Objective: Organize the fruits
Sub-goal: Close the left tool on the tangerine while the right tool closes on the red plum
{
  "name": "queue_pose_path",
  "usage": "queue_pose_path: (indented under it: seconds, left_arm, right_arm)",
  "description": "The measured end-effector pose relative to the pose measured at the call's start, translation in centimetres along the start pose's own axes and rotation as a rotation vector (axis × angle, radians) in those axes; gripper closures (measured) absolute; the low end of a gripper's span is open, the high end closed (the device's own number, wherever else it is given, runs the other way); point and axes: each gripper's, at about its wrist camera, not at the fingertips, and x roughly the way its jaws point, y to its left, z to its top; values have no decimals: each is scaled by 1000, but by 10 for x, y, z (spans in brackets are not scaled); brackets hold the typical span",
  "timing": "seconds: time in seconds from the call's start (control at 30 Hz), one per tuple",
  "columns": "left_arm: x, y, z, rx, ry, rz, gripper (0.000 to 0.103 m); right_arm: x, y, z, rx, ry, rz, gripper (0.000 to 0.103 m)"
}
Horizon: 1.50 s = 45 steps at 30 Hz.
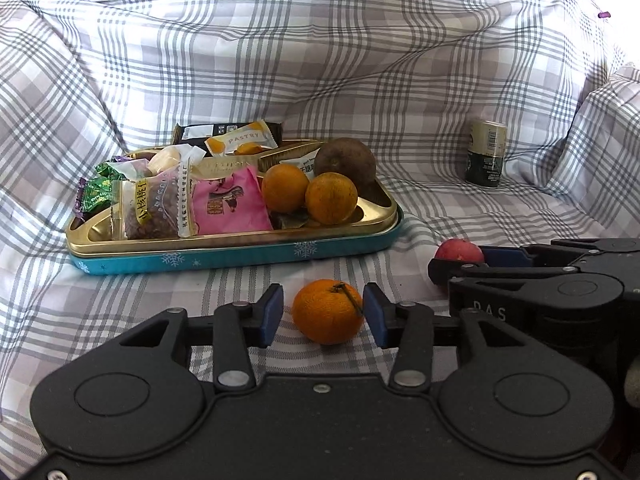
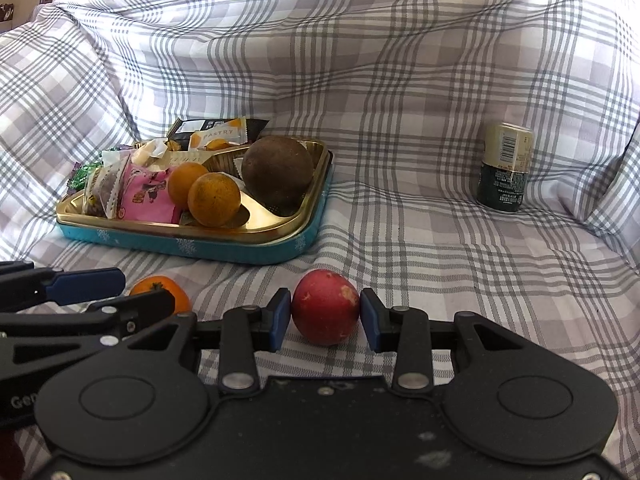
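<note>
An orange mandarin (image 1: pixel 327 311) with a stem lies on the plaid cloth between the pads of my left gripper (image 1: pixel 323 316); the jaws are open, with small gaps either side. A red apple (image 2: pixel 325 306) lies between the pads of my right gripper (image 2: pixel 325 314), which nearly touch it but do not clearly squeeze it. The gold tray (image 1: pixel 372 222) on a teal tin holds two oranges (image 1: pixel 330 197), a brown round fruit (image 1: pixel 345 161) and snack packets (image 1: pixel 230 202). The apple (image 1: pixel 459 251) and the mandarin (image 2: pixel 170 293) each show in the other view.
A green and cream can (image 2: pixel 505 168) stands upright at the back right. Plaid-covered cushions rise behind and on both sides. My right gripper (image 1: pixel 460 266) sits close to the right of the left one.
</note>
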Motion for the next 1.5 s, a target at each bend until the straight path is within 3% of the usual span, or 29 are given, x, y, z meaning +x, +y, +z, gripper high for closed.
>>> queue_pose_path:
  seconds: [0.17,0.87,1.5]
  left_arm:
    - [5,-3,-1,11,14,-15,45]
    - [9,-13,-7,86,7,-6,44]
    - [3,-15,-8,101,-48,23,44]
  right_arm:
    - [6,0,-1,7,37,1,64]
    - [5,-9,-3,50,28,-13,64]
    - [5,-10,-4,69,18,-17,64]
